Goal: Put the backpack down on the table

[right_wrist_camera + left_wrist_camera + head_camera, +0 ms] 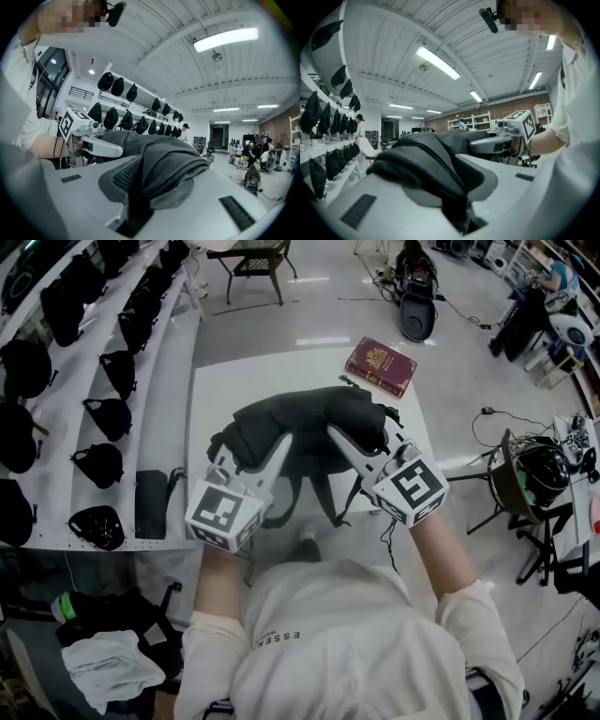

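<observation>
A black backpack [309, 432] hangs over the white table [211, 395], held up between both grippers, its straps dangling toward the near edge. My left gripper [281, 448] is shut on the backpack's left side; in the left gripper view dark fabric [426, 164] is pinched between the grey jaws. On the right side my right gripper [339, 442] is shut on a padded mesh fold [159, 173]. Each gripper view shows the other gripper [506, 136] [91, 140] across the bag.
A maroon book [381, 365] lies at the table's far right corner. White shelves [94, 381] with several black bags run along the left. A stand with a helmet [534, 474] and cables sits to the right. A chair [253, 263] stands beyond the table.
</observation>
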A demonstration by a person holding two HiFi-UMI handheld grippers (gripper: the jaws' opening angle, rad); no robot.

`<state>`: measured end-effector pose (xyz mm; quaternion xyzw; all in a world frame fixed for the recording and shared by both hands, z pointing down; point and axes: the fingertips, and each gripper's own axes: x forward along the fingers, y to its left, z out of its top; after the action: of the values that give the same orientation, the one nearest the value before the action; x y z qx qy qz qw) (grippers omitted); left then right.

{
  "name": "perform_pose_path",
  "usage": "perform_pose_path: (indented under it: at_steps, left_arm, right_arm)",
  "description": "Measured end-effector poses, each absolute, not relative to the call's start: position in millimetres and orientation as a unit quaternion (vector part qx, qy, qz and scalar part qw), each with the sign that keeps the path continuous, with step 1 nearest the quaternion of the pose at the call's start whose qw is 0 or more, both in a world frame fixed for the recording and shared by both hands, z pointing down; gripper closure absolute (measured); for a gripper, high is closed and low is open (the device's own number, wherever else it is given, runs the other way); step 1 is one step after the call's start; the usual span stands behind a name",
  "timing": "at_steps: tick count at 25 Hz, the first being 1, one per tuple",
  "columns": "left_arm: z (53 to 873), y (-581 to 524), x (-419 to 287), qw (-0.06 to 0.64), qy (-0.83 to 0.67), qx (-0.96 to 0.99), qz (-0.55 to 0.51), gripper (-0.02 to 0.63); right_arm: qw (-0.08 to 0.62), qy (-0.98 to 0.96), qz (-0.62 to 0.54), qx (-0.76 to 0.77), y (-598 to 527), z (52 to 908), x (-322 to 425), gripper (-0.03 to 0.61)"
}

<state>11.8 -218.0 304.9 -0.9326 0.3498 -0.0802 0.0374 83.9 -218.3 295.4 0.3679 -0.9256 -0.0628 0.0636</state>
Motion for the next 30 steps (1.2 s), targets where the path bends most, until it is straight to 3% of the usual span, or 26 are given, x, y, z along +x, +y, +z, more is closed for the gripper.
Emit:
perform_pose_path:
  at_steps: [14,30]
  left_arm:
    - [299.2,-379.4,-20.2,0.063,0.330,-0.940,-0.062,0.532]
    - [359.8,-492.9,-25.3,0.041,0.336,-0.938,-0.068,0.532]
  right_arm:
    - [0.066,-0.917,-0.085,0.385,-377.0,289.9,52.9,0.499]
    - [0.089,-0.923,-0.060,0.369,-494.0,350.4,47.6,0.494]
